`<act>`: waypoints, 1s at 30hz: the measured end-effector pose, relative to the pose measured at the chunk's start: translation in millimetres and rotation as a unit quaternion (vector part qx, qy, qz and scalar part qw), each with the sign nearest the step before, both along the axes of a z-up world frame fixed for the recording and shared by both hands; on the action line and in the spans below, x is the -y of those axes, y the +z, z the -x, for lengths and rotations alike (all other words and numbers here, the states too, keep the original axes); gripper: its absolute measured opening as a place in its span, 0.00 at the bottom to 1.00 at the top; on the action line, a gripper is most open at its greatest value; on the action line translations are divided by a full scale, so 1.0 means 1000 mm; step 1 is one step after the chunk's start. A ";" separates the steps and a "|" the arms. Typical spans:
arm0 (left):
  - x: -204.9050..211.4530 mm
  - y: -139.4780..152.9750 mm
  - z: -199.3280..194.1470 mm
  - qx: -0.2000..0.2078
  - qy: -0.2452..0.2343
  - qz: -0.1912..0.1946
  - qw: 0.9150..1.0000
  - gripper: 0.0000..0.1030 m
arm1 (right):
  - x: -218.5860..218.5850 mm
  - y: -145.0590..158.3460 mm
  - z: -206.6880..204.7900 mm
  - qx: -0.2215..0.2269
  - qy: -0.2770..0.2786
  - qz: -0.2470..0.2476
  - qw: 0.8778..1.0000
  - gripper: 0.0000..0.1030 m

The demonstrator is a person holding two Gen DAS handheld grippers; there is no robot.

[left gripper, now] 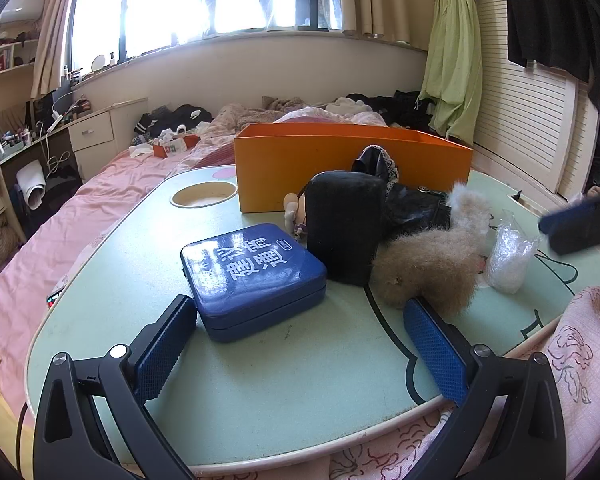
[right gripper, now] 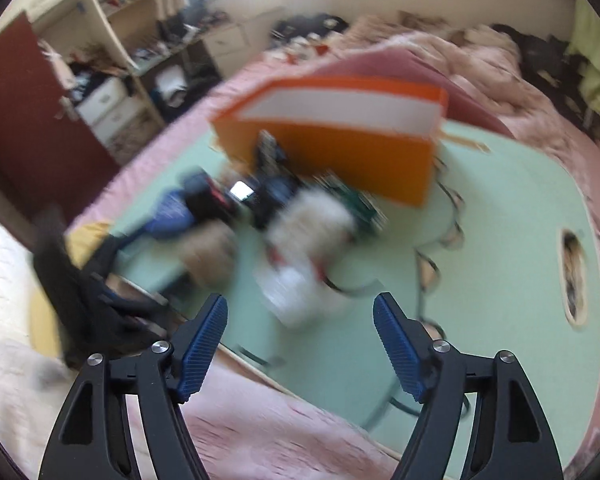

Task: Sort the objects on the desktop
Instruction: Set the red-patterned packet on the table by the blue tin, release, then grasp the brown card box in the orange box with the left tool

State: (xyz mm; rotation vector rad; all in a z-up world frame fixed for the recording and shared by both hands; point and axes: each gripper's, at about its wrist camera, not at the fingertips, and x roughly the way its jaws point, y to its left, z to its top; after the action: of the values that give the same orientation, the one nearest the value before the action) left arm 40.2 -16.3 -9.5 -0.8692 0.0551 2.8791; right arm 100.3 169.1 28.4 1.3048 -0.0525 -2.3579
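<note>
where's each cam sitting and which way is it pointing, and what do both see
Left wrist view: sits on the left gripper, low at the near edge of the green table, facing the orange box and the window; its open blue-padded fingers frame the blue case.
Right wrist view: sits on the right gripper, higher, tilted down over the table's near edge, motion-blurred; its open fingers show with nothing between them.
Shared: table, orange box, blue case, tan plush, clear plastic bag.
</note>
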 end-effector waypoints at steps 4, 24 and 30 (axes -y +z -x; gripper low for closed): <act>0.000 0.000 0.000 -0.001 0.000 0.000 1.000 1.00 | 0.004 -0.024 -0.002 -0.015 -0.010 -0.040 0.999 0.76; 0.004 0.000 -0.001 0.002 -0.001 0.001 1.000 1.00 | 0.023 -0.035 0.004 -0.060 0.010 -0.070 0.996 1.00; 0.014 0.011 -0.002 0.012 -0.017 -0.009 1.000 1.00 | 0.024 -0.034 0.004 -0.060 0.010 -0.071 0.996 1.00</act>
State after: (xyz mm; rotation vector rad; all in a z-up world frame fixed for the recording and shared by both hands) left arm 41.8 -30.4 1.5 -0.8913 0.0409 2.8316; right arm 96.7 145.1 -5.6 1.2179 0.1664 -2.4548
